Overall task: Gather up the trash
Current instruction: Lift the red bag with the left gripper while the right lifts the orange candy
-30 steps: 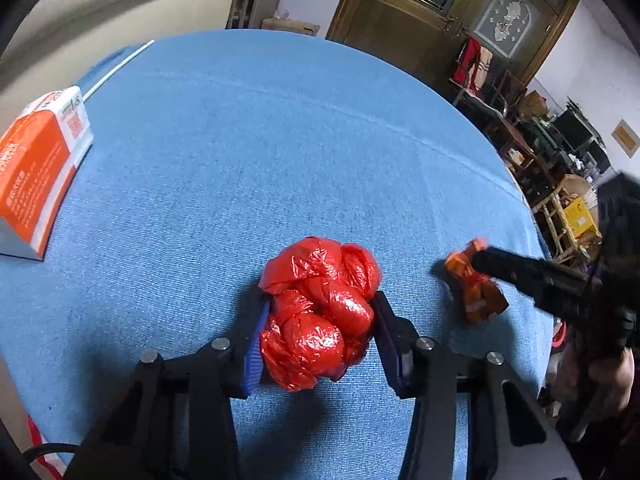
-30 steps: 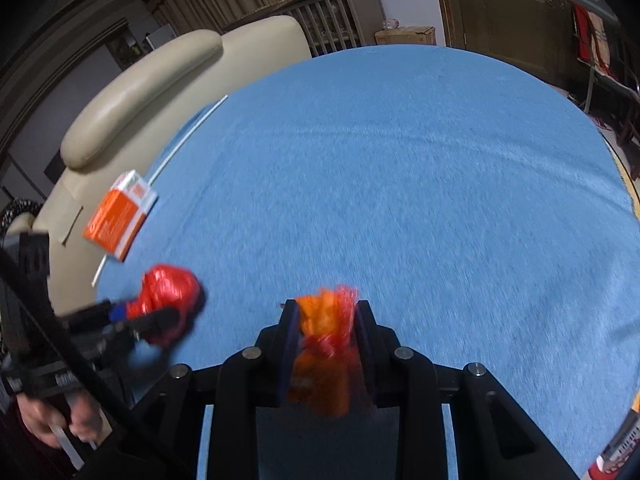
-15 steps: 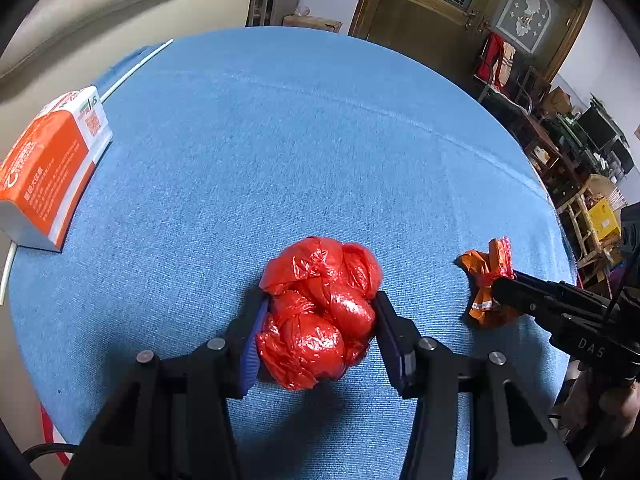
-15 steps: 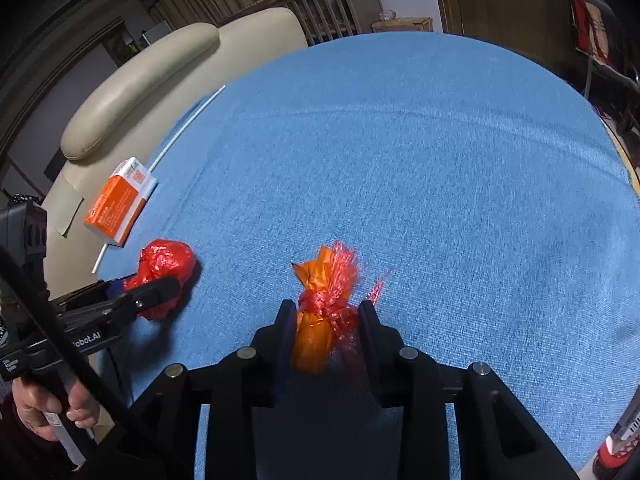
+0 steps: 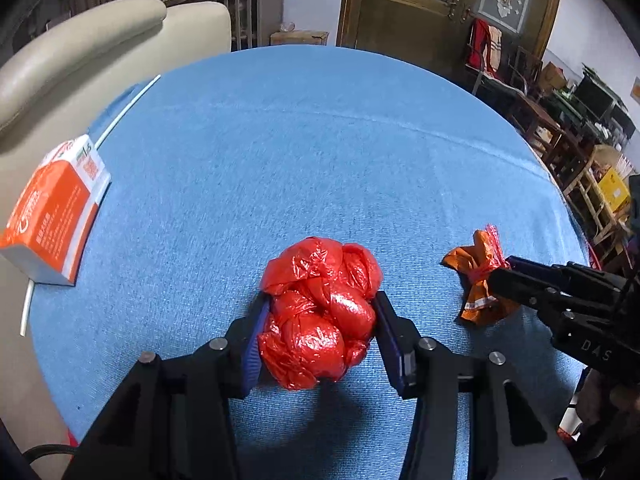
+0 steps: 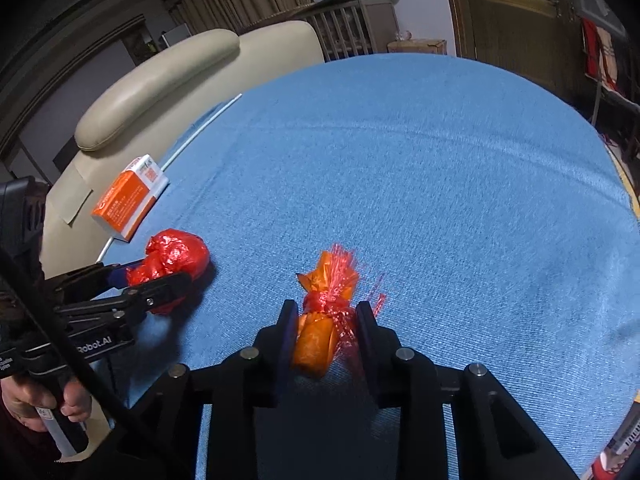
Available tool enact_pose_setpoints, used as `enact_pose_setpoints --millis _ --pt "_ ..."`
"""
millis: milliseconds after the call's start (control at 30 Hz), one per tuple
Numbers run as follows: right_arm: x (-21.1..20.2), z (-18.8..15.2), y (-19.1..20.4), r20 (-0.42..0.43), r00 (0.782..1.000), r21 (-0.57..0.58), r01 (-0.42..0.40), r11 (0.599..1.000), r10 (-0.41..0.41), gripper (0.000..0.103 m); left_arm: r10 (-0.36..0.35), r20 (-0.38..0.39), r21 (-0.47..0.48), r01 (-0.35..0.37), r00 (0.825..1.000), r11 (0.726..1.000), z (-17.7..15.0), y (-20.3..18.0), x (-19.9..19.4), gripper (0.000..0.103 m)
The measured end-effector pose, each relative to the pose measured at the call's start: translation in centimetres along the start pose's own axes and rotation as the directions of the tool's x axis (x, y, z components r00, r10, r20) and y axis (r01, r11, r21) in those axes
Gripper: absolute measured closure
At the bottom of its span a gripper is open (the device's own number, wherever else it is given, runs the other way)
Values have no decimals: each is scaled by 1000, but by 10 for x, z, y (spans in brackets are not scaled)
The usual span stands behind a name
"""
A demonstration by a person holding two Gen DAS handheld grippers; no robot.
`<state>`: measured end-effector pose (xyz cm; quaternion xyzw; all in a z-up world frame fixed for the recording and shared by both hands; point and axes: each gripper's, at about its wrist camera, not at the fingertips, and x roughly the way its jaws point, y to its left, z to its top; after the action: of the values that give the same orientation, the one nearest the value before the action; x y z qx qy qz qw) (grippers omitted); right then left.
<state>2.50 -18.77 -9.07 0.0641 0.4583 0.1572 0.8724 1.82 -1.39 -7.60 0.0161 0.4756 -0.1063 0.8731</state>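
While each hand-held gripper (image 5: 320,336) (image 6: 326,334) clenched: one red bag (image 5: 320,312), one orange wrapper (image 6: 320,332), one carton (image 5: 56,208).

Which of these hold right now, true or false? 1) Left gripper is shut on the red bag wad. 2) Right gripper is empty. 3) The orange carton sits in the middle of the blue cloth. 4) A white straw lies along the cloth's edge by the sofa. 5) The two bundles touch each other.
1) True: the left gripper has its pads pressed on the red bag wad.
2) False: the right gripper is clamped on the orange bundle.
3) False: the orange carton sits at the edge of the blue cloth, beside the sofa.
4) True: the white straw lies there.
5) False: bare cloth separates them.
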Motion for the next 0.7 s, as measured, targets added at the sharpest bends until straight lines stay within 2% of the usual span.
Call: enact_pose_setpoints --millis 300,467,500,533,567,633,700 --pt "-15 -5 -10 22 1000 15 -3 1000 3 70 28 -16 8 -28 999 1000 2 -10 1 52" --pt "-10 1 -28 -5 997 141 -75 987 76 68 29 -34 -17 -29 999 999 1 -5 4 52" --pt "-8 2 -30 -5 997 154 -76 985 78 59 31 -36 -19 -32 999 999 1 -4 5 52" --pt "-6 3 -31 -7 997 167 -73 983 75 38 31 -40 -22 -32 999 999 1 -4 5 52" --pt "-6 4 -33 1 997 185 -77 980 78 33 29 -42 -25 -30 999 999 1 -2 7 52" --pt "-5 6 -33 25 995 192 -102 976 99 33 30 -39 -23 -31 999 999 1 -2 6 52" --pt "-4 9 -26 34 996 144 -85 986 81 33 32 -39 -19 -33 999 999 1 -3 5 52"
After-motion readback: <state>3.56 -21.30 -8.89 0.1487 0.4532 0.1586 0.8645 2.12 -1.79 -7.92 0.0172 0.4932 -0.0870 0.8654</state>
